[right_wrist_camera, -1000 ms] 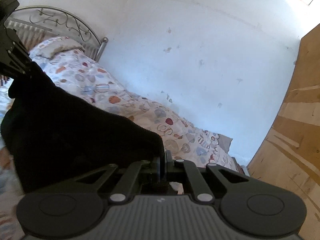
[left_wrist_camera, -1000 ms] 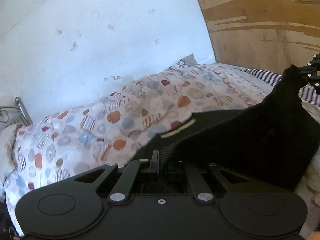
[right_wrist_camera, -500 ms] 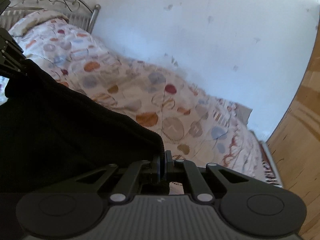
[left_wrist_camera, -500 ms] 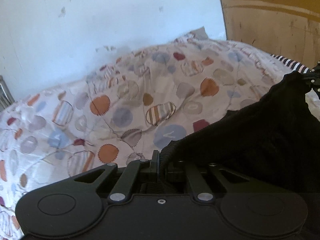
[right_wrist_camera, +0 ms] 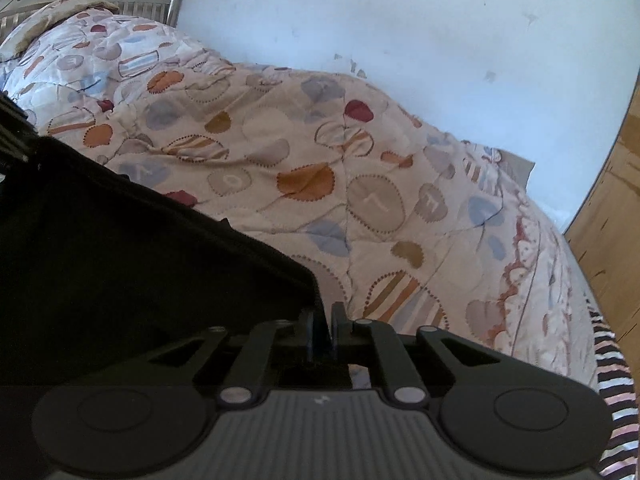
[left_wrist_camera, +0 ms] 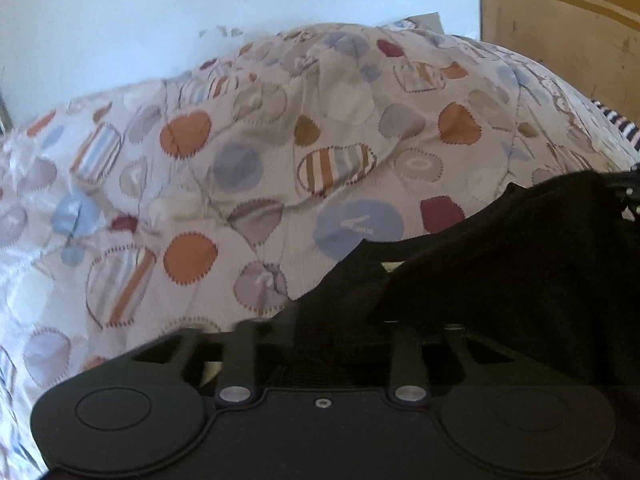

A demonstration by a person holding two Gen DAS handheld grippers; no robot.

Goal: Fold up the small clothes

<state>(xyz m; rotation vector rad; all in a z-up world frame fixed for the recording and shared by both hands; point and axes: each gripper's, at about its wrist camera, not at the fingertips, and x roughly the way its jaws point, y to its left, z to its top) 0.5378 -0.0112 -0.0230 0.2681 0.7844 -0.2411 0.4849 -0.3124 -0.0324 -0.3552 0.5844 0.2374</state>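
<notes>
Left gripper [left_wrist_camera: 344, 320] jaws opening, black knit garment [left_wrist_camera: 520, 264] between them, hem at 3 o'clock. Right gripper [right_wrist_camera: 322, 328] jaws parting narrowly, garment corner between. Garment on patchwork-print quilted bedspread [right_wrist_camera: 360, 184]; open quilt at 12 o'clock; white wall [right_wrist_camera: 400, 24] beyond.

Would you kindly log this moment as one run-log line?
phase: laying down | item: black garment on patterned quilt | left gripper: jaws opening, cloth between | right gripper: jaws opening, cloth edge there

black garment [left_wrist_camera: 520, 264], draped over patterned quilt [left_wrist_camera: 280, 140]
</notes>
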